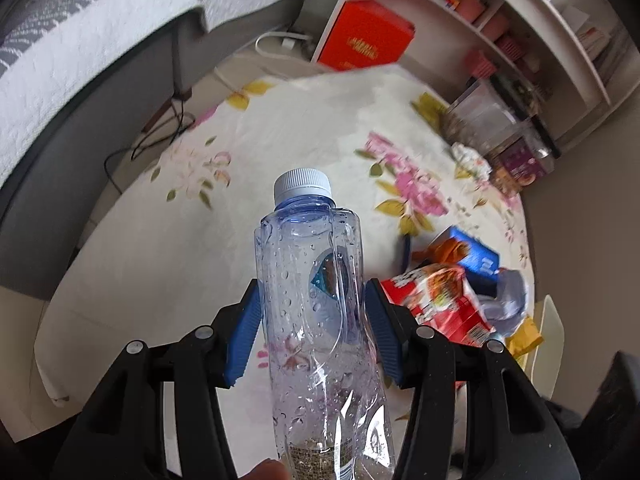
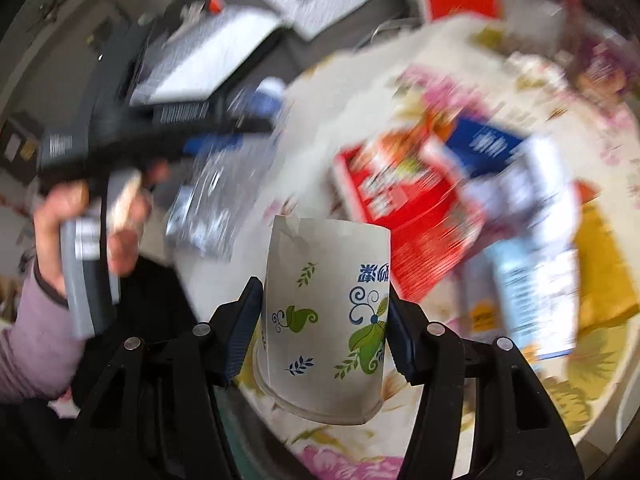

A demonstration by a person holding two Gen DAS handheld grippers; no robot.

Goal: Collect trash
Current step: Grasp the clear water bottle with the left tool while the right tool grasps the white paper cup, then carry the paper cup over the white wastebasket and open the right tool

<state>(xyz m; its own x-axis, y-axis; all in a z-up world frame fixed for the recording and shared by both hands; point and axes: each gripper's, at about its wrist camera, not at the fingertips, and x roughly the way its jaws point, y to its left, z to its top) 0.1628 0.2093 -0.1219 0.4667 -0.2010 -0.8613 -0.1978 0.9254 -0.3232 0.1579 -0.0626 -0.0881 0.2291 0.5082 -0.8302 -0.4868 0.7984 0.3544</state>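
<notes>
My left gripper is shut on a clear, empty plastic bottle with a white cap, its blue pads pressing both sides, above the floral tablecloth. My right gripper is shut on a white paper cup with green leaf prints, held upside down over the table. A pile of trash lies on the cloth: a red snack packet, a blue box and a yellow wrapper. In the blurred right wrist view a hand holds the left gripper with the bottle.
A crumpled tissue and clear containers sit at the table's far right. Behind stand a white shelf with an orange box, and a grey-and-white sofa at the left. Cables trail on the floor.
</notes>
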